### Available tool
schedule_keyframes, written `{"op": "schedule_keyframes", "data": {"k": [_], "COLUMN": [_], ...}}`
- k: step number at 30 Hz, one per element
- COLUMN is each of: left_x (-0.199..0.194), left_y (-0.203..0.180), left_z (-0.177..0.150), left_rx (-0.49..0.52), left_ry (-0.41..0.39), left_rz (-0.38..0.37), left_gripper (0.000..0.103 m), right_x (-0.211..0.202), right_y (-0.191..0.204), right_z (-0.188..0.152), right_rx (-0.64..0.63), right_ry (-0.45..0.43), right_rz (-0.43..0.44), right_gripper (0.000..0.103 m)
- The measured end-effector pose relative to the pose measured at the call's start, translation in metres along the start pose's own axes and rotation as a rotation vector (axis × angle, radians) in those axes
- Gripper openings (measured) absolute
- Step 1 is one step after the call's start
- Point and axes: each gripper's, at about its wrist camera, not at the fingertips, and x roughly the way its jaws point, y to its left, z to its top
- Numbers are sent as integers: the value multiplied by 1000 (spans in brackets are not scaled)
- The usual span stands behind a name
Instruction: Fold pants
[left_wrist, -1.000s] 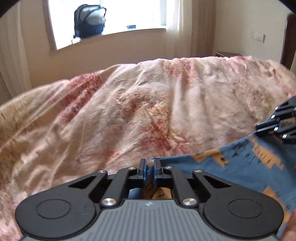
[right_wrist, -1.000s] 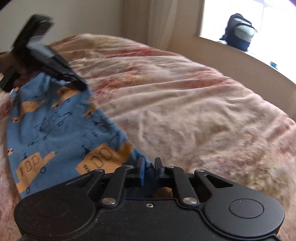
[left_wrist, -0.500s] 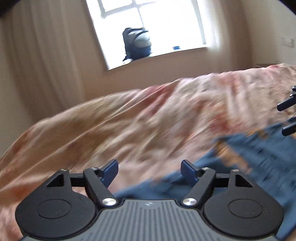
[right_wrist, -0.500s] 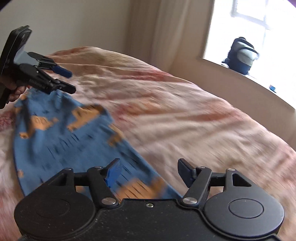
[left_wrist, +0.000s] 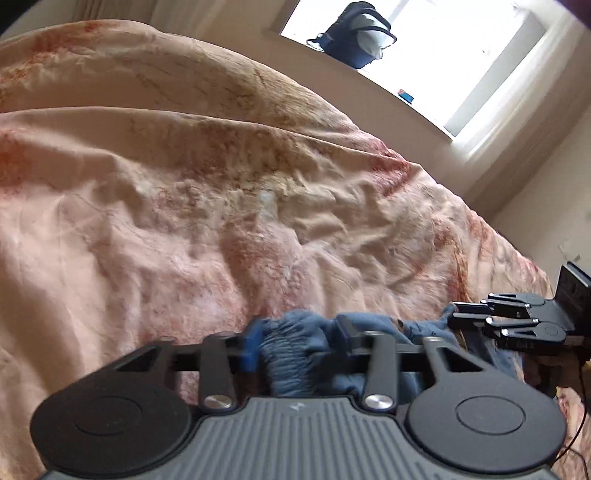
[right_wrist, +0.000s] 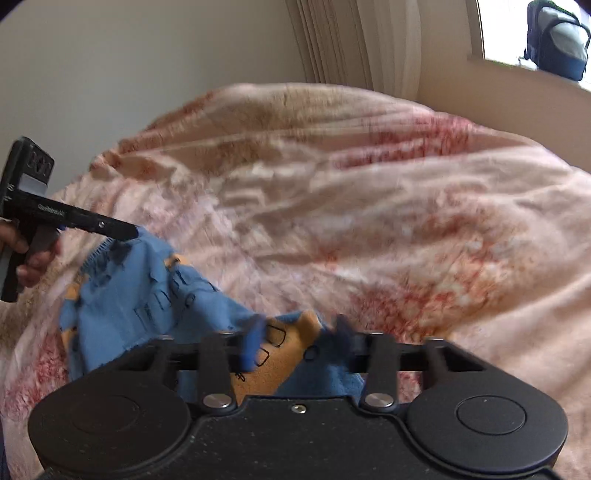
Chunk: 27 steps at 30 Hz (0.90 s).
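Note:
Blue pants (left_wrist: 291, 369) with orange vehicle prints lie bunched on a pink flowered bedspread (left_wrist: 221, 221). My left gripper (left_wrist: 299, 339) straddles the gathered elastic waistband, its jaws closing with a gap still showing around the fabric. In the right wrist view the pants (right_wrist: 147, 295) stretch from lower middle to the left. My right gripper (right_wrist: 299, 334) is closing over a blue and orange fold, blurred by motion. The left gripper (right_wrist: 129, 232), held by a hand (right_wrist: 33, 258), has its tip at the waistband edge. The right gripper (left_wrist: 452, 313) shows at the far right of the left wrist view.
The rumpled bedspread (right_wrist: 369, 221) fills most of both views. A dark backpack (left_wrist: 354, 35) stands on the window sill beyond the bed, also seen as the backpack (right_wrist: 559, 40) at top right. A pale curtain (right_wrist: 351, 44) hangs by the wall.
Both grippers were shut on the pants' edge, then opened wide and let go. They have shifted sideways, the left one rolling, and their jaws now narrow around bunched fabric.

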Motion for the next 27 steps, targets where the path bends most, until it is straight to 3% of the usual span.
{"op": "schedule_keyframes", "data": {"k": [1, 2, 6, 10, 11, 12, 15, 16, 18, 19, 22, 25, 27], "left_x": [-4, -11, -25, 3, 6, 5, -17, -26, -39, -40, -24, 6, 8], "left_y": [-5, -10, -42, -38, -39, -41, -56, -63, -83, -95, -125, -133, -123], "left_z": [-2, -6, -11, -14, -14, -15, -18, -20, -32, -39, -67, -94, -102], "left_rx": [27, 64, 200, 204, 213, 218, 212, 229, 284, 311, 429, 572, 621], "left_ry": [-29, -62, -154, -72, -68, -79, -153, -181, -217, -226, -199, -126, -137], "left_rz": [5, 7, 107, 225, 244, 266, 323, 309, 278, 281, 325, 551, 620], "left_gripper": [35, 28, 26, 31, 39, 51, 72, 75, 93, 95, 95, 93, 98], "right_x": [0, -2, -13, 3, 7, 6, -10, -18, -35, -40, -43, -42, -59], "right_y": [1, 2, 5, 3, 2, 2, 16, 23, 42, 51, 74, 79, 66], "right_z": [-3, -4, -8, -9, -10, -11, -15, -18, -29, -34, -57, -85, -100], "right_rx": [-7, -11, -41, -49, -35, -41, -103, -132, -184, -201, -250, -309, -269], "right_ry": [-6, -19, -88, -51, -47, -50, -93, -112, -133, -130, -111, -77, -95], "right_rz": [-6, -18, -71, -118, -122, -132, -202, -211, -203, -204, -218, -337, -422], "right_gripper": [12, 10, 4, 5, 6, 11, 40, 42, 50, 57, 63, 66, 76]}}
